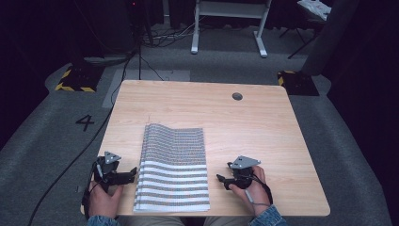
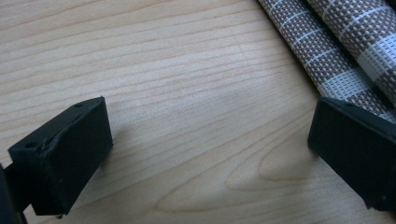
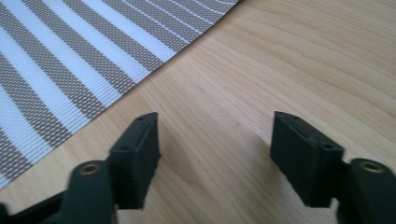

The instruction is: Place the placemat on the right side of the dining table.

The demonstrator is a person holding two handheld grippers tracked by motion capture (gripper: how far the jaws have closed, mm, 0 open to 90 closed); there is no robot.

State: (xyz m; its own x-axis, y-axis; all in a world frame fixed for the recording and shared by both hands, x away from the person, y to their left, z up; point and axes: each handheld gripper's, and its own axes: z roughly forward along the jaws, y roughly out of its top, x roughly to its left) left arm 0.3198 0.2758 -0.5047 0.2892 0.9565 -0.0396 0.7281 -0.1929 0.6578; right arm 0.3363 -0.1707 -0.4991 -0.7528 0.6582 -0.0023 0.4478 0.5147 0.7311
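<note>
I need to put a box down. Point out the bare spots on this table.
The far strip between the striped mat and the cable hole is bare, as is the right side beyond the right claw. The near edge is crowded: left claw, mat and right claw sit close together.

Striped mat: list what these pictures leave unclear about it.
- High view: the mat looks folded, but the layer count is too small to tell.
- Left gripper view: the mat's rolled edge runs off the frame; the left gripper jaw covers part.
- Right gripper view: the mat is cut off by the frame.
</note>
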